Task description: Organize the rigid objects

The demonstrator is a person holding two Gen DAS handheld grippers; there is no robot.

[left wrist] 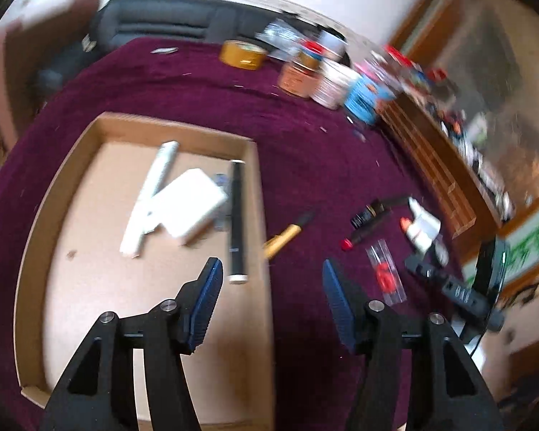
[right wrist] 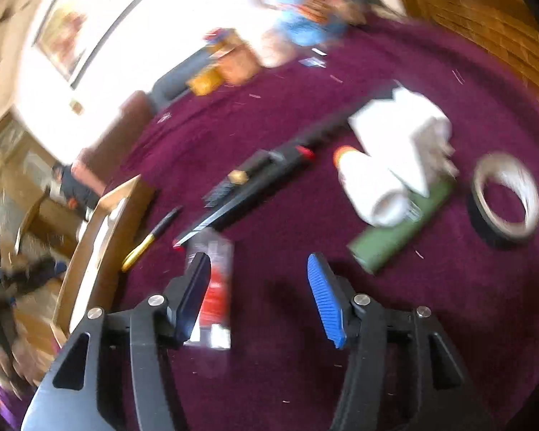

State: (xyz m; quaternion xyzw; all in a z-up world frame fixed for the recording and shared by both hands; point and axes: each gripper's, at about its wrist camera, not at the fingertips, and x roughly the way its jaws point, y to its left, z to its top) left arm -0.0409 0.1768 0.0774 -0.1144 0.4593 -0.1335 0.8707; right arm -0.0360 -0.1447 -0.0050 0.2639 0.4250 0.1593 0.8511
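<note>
A shallow cardboard tray [left wrist: 183, 131] lies on the maroon cloth; it holds a white tube [left wrist: 151, 194], a white box [left wrist: 192, 204] and a black pen [left wrist: 237, 219]. My left gripper [left wrist: 271, 280] is open and empty above the tray's right wall. A gold and black pen [left wrist: 287, 233] lies just right of the tray. My right gripper [right wrist: 258, 280] is open and empty over the cloth, with a clear packet of red pieces [right wrist: 215, 287] by its left finger. The tray's edge [right wrist: 100, 230] shows in the right wrist view.
A black stapler-like tool [right wrist: 255, 176], a white bottle [right wrist: 370, 190], white wrapped items [right wrist: 402, 133], a green tube [right wrist: 399, 233] and a tape ring [right wrist: 503, 197] lie on the cloth. Jars and a tape roll [left wrist: 242, 54] stand at the far edge. A wooden cabinet [left wrist: 431, 151] is to the right.
</note>
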